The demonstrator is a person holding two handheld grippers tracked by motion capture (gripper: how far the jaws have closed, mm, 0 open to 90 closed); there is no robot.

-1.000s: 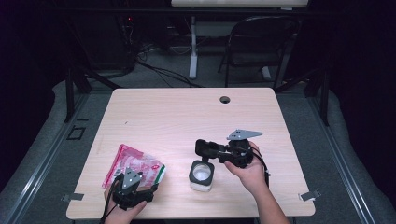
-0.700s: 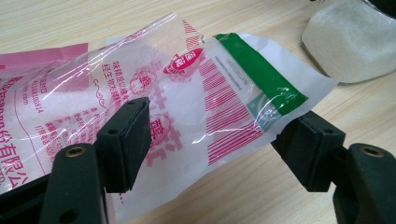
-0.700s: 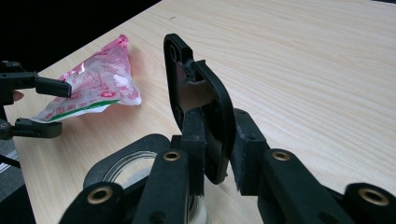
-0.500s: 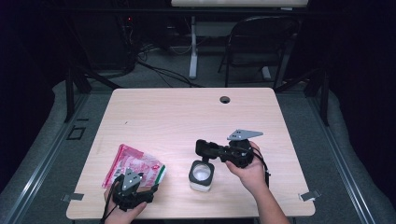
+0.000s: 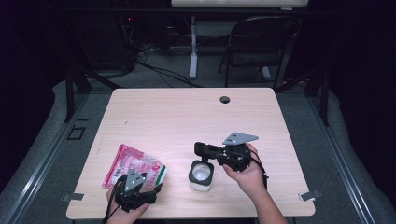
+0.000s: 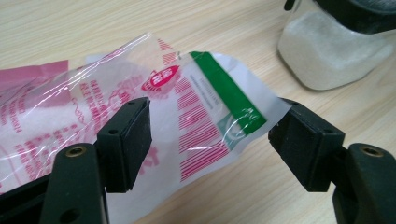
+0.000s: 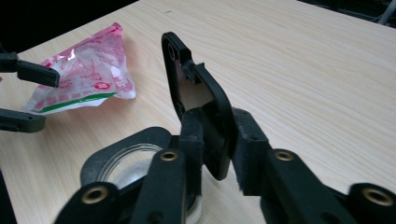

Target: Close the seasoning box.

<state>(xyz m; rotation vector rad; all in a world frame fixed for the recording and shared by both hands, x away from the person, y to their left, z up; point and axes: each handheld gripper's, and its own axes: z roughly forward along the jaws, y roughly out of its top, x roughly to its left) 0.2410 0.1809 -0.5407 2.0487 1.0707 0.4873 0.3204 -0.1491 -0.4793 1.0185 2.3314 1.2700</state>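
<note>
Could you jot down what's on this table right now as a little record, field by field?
Table: light wood table
Bag: pink and clear plastic bag with a green strip, lying flat, white grains inside
Jar: clear jar of white grains, black flip lid raised
Left gripper: jaws open around the bag's end
Right gripper: jaws on the raised lid, having just opened a little
</note>
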